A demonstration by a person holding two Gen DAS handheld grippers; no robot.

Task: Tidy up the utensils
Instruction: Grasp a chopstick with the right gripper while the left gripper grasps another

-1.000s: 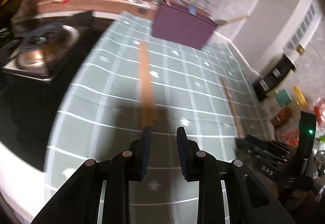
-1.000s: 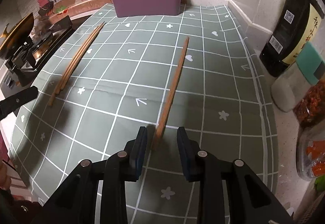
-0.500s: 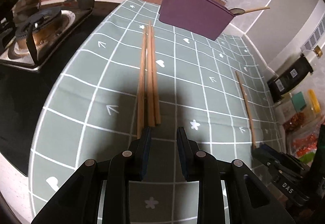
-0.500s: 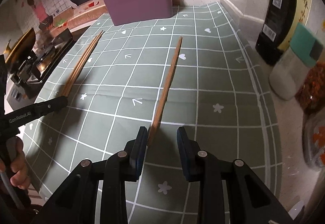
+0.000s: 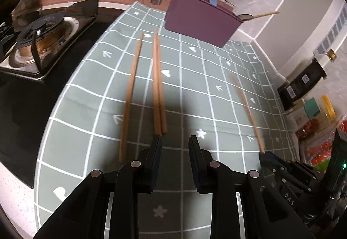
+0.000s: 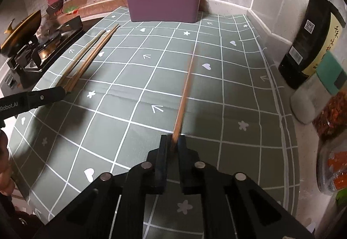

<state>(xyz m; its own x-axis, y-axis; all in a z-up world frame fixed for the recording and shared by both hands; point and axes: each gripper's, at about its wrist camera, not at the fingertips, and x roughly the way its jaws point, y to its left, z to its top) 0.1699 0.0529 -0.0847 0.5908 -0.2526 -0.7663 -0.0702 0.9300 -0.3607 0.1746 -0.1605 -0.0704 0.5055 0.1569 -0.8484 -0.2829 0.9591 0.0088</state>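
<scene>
Three wooden chopsticks [image 5: 156,85] lie on the green checked mat [image 5: 195,95], also seen in the right wrist view [image 6: 89,59]. My left gripper [image 5: 174,141] is open, its fingertips just short of their near ends. My right gripper [image 6: 172,143] is shut on the near end of a fourth chopstick [image 6: 184,95], which points toward the purple utensil holder [image 6: 163,3]. The holder [image 5: 201,22] stands at the mat's far edge and holds spoons and sticks. The right gripper also shows in the left wrist view [image 5: 266,155].
A gas stove [image 5: 41,43] sits left of the mat. A dark bottle [image 6: 312,43], a teal-lidded jar [image 6: 318,93] and food jars [image 6: 334,115] stand along the right wall. The left gripper's finger [image 6: 41,97] shows at the left.
My right gripper has closed on the single chopstick's near end. The left gripper has shifted right, so one chopstick now lies left of its jaws and apart from the other two.
</scene>
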